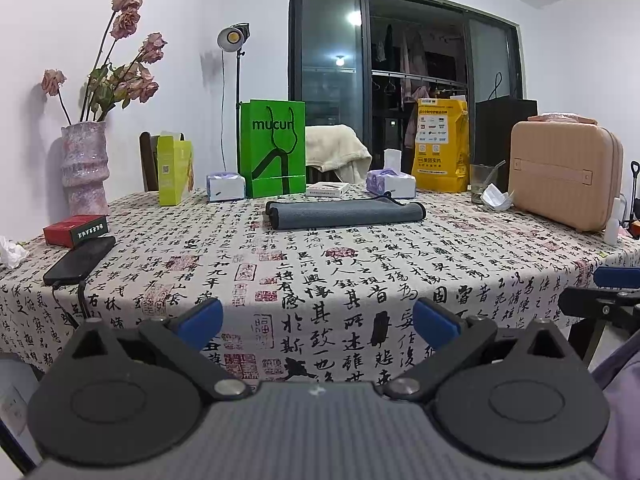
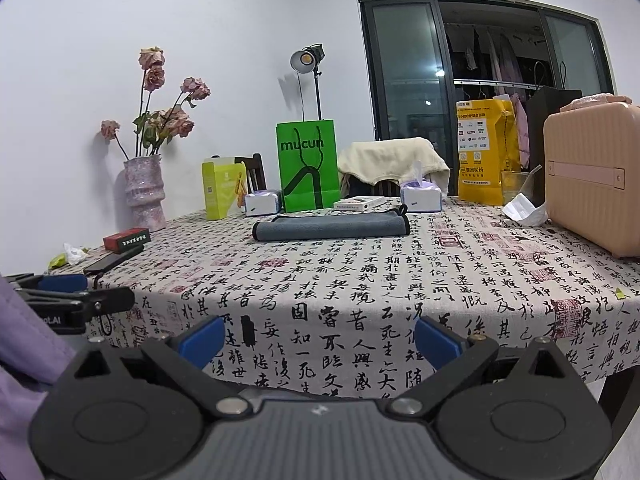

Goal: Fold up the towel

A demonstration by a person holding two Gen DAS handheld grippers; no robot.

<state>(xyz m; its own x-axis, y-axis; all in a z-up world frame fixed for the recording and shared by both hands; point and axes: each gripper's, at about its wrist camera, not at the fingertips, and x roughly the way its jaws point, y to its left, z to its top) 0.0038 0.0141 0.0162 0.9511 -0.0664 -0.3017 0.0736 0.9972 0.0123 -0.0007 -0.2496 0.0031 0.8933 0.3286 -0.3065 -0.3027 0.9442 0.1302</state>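
A grey towel [image 1: 346, 214] with black trim lies folded in a flat strip on the far middle of the table; it also shows in the right wrist view [image 2: 332, 227]. My left gripper [image 1: 318, 322] is open and empty, held at the table's near edge, well short of the towel. My right gripper [image 2: 318, 338] is open and empty, also at the near edge. Each gripper shows in the other's view: the right gripper [image 1: 616, 280] at the far right, the left gripper [image 2: 64, 284] at the far left.
The table wears a calligraphy-print cloth [image 1: 320, 272]. Behind the towel stand a green bag [image 1: 273, 148], tissue boxes [image 1: 390, 183], a yellow bag [image 1: 442, 146] and a glass [image 1: 482, 182]. A pink case [image 1: 566, 174] is right; a vase [image 1: 85, 166], red box [image 1: 75, 230] and phone [image 1: 80, 260] are left.
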